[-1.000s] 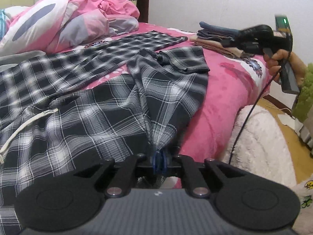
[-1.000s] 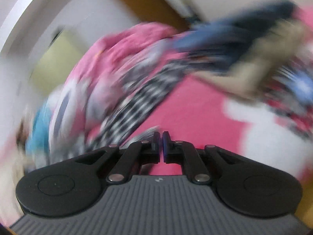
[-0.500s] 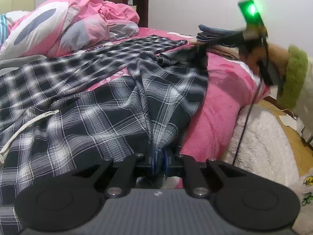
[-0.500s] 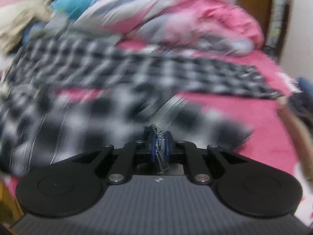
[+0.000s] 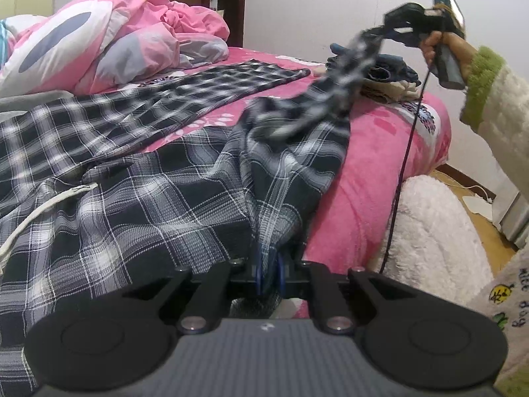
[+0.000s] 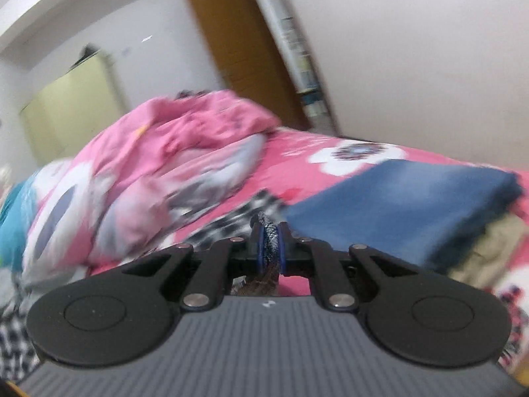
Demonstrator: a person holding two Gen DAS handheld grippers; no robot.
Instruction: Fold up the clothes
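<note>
Black-and-white plaid trousers (image 5: 158,198) lie spread over the pink bed (image 5: 373,165). My left gripper (image 5: 269,264) is shut on a fold of the plaid cloth at the bed's near edge. My right gripper (image 5: 385,31), held by a hand in a green-cuffed sleeve, is raised at the upper right with the far end of the plaid cloth (image 5: 344,76) hanging from it. The right wrist view shows that gripper (image 6: 271,238) shut on a bunched strip of the plaid cloth (image 6: 269,231).
A pink and white duvet (image 5: 109,39) is heaped at the back left. Folded clothes, blue over beige (image 5: 390,76), are stacked at the bed's far right. A fluffy white cushion (image 5: 436,238) lies beside the bed. A white drawstring (image 5: 43,208) trails at left.
My right gripper closed on the trousers' far end and lifted it up and to the right, so the cloth now hangs in the air. My left gripper kept still.
</note>
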